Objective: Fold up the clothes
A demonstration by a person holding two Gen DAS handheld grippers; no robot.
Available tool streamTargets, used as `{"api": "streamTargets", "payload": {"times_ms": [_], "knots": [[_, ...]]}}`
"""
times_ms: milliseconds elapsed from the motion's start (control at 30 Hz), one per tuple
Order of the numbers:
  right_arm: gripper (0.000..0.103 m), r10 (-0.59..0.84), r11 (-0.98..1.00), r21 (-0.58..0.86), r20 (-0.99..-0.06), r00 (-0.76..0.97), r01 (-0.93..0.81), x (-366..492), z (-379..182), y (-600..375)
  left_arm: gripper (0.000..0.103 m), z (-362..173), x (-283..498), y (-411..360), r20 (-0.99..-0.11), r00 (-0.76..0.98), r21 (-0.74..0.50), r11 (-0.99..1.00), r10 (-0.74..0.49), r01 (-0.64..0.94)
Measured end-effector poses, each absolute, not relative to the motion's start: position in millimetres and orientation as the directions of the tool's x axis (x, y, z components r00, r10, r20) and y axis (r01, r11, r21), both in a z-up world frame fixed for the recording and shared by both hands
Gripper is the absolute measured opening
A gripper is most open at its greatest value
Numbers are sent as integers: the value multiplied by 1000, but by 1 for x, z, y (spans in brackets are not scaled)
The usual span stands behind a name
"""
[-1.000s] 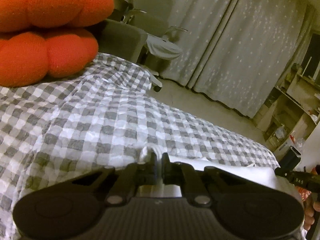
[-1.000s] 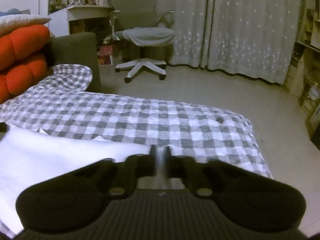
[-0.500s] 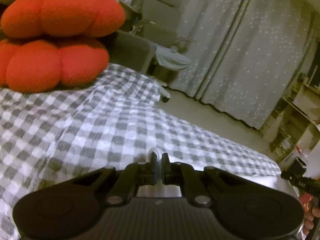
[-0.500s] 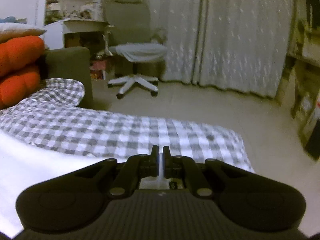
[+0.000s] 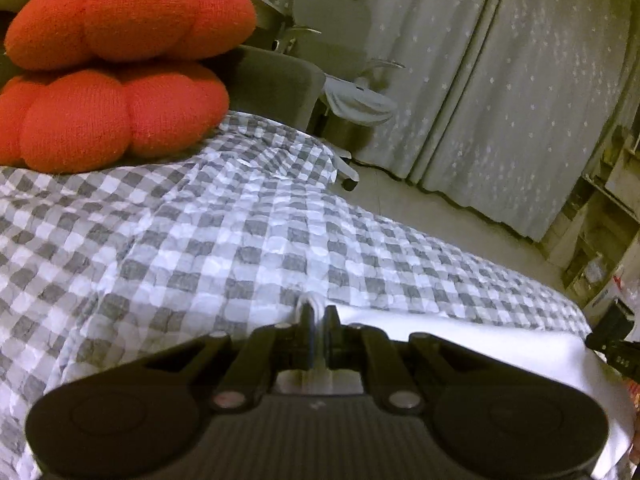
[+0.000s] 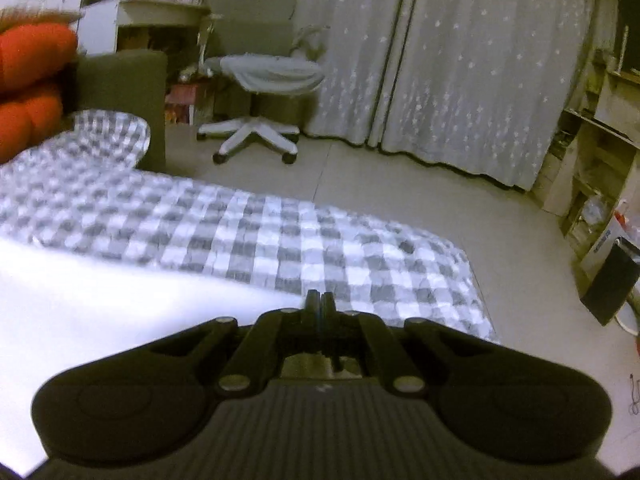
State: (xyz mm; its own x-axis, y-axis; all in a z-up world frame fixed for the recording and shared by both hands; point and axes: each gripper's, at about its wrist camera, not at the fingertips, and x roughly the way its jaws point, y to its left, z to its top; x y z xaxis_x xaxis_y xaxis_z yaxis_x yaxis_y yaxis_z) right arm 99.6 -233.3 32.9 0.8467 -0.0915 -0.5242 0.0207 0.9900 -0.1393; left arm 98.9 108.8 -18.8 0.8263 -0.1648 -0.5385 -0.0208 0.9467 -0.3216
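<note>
Two puffy orange knitted cushions (image 5: 116, 64) stacked, upper left of left view. One grey-and-white checked bedspread (image 5: 224, 236) across mid-frame. Left gripper (image 5: 319, 314) pinched on one white cloth garment (image 5: 460, 338), lower centre. Right gripper (image 6: 320, 300) closed on the garment's white edge (image 6: 120, 304), lower left.

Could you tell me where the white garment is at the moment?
The white garment lies on the checked bedcover, low in both wrist views, stretched between the left gripper and the right gripper.
</note>
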Motion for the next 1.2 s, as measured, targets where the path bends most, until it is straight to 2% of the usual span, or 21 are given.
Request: {"api": "streamTargets", "payload": {"times_ms": [100,133,267,400,500,667,700,800,867,900,933,1000,1200], "knots": [[5,-111,989,-142,-476,872,48,87,47,-236,12,-16,96,115,-534,830,-352,935,-158,-48],[10,-108,988,-144,-461,881,46,82,51,-235,13,-13,93,116,-529,834,-357,933,-153,-56],[11,-33,994,-106,-468,883,-19,73,55,-230,14,1,80,115,-514,850,-349,934,-119,-80],[11,-39,989,-144,-463,885,-32,68,54,-220,18,14,63,110,-477,877,-313,944,-61,-104],[11,-10,990,-128,-474,880,-57,69,51,-218,21,15,58,106,-468,878,-324,943,-94,-72],[11,37,990,-100,-492,870,-99,72,45,-214,21,12,57,85,-461,875,-267,964,-146,20],[11,46,990,-95,-495,867,-107,73,44,-213,21,10,58,81,-466,868,-268,962,-170,45],[11,80,987,-69,-581,810,-147,82,29,-208,21,-1,65,73,-502,843,-243,967,-191,75],[11,53,985,-102,-579,814,-136,88,25,-208,21,-9,71,71,-525,832,-221,973,-178,69],[15,37,984,-121,-575,818,-129,91,23,-209,21,-11,74,73,-534,826,-226,972,-179,64],[23,21,986,-123,-572,820,-111,93,22,-211,21,-12,76,75,-537,824,-238,969,-181,58],[28,4,990,-116,-567,824,-85,95,21,-215,20,-12,77,79,-540,821,-262,964,-187,47],[28,1,989,-120,-560,828,-82,91,25,-211,19,-5,69,78,-526,829,-260,964,-189,55]]}}
